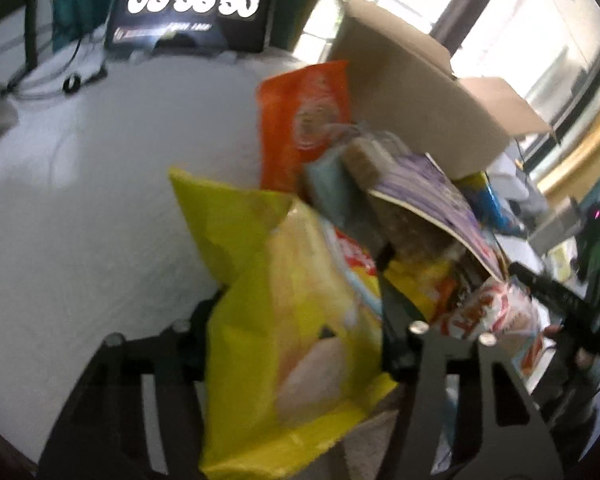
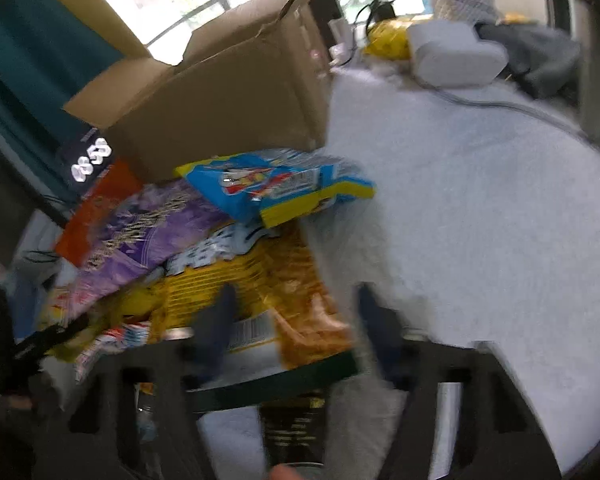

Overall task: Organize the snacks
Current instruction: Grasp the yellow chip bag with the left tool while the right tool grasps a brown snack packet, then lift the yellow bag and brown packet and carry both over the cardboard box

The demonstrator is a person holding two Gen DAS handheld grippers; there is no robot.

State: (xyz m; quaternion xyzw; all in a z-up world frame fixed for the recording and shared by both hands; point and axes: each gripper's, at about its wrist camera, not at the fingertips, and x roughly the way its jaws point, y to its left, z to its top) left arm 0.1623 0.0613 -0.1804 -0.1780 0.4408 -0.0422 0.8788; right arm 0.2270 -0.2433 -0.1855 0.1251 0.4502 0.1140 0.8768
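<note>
Left gripper [image 1: 300,344]: closed on the yellow bag [image 1: 292,320]; the bag fills the gap between the fingers, which seem to pinch its sides, though blur hides the contact.
Right gripper [image 2: 296,320]: the yellow-orange bag [image 2: 268,296] lies between the fingers; the left finger sits over it, the right finger beside its edge. Whether the pads press it, I cannot tell.
Pile: snacks heaped on the white cover [image 2: 480,220], near both grippers. Purple pack [image 2: 140,232], blue pack [image 2: 280,184] and orange bag [image 1: 304,120] lean on one another; a red-and-white pack [image 1: 496,308] lies at the right in the left view.
Box [image 2: 220,100]: cardboard, flaps open, just behind the pile, on the far side. Its inside is not visible.
Done: nothing shows as sorted; every snack in view sits outside the box.
Left: likely the whole pile, starting with the two bags at the grippers.
</note>
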